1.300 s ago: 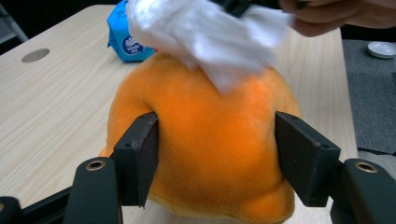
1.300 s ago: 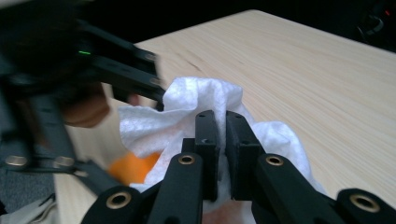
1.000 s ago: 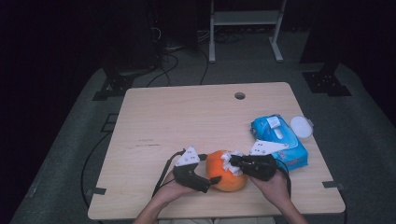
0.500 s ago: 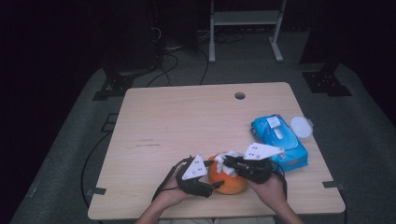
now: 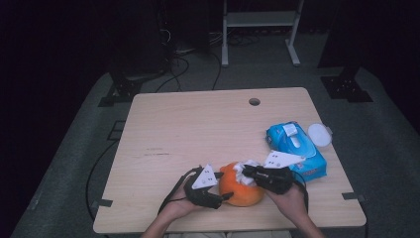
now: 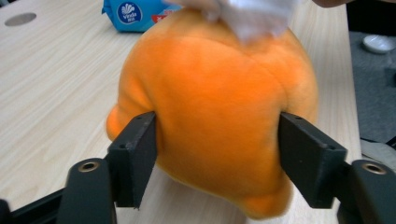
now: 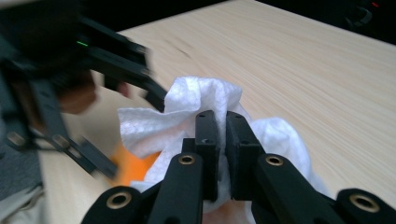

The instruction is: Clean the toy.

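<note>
While L gripper [image 6: 217, 154] jaws have just been closing and now clamp the orange plush toy [image 6: 215, 107] at table front edge, R gripper [image 7: 217, 126] pinches a white tissue [image 7: 187, 116] on top, so wiping looks ready w/ toy steadied.

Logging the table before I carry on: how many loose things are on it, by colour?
Orange: 1, the plush toy
White: 2, the tissue and the round lid
Blue: 1, the wipes pack
Total: 4
</note>
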The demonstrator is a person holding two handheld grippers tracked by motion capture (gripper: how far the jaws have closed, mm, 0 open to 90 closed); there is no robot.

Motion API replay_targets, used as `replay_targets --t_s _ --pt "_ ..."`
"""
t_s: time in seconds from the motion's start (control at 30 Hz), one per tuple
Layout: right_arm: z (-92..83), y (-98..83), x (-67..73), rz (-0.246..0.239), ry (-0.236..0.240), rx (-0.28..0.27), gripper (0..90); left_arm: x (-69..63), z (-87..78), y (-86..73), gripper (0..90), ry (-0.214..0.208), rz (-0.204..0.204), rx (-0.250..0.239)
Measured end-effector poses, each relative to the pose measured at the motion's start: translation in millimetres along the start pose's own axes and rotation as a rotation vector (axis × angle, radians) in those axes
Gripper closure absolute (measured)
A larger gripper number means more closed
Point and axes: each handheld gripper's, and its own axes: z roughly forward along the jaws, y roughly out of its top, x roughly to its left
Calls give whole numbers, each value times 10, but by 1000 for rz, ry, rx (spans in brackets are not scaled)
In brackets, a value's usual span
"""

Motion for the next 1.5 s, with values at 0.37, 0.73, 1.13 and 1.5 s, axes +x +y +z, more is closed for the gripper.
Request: replay_targets --t_s 0.37,0.73,1.13,1.5 --pt "124 1 107 -25 77 2 838 -13 46 46 221 15 -16 -26" --pt "99 -40 88 -8 71 -10 837 -20 48 88 150 13 12 -69" --pt "31 -51 40 -3 64 -21 836 181 -48 -34 295 67 -96 -13" --pt "95 -167 -83 41 24 9 835 223 -59 -72 312 60 -115 -22"
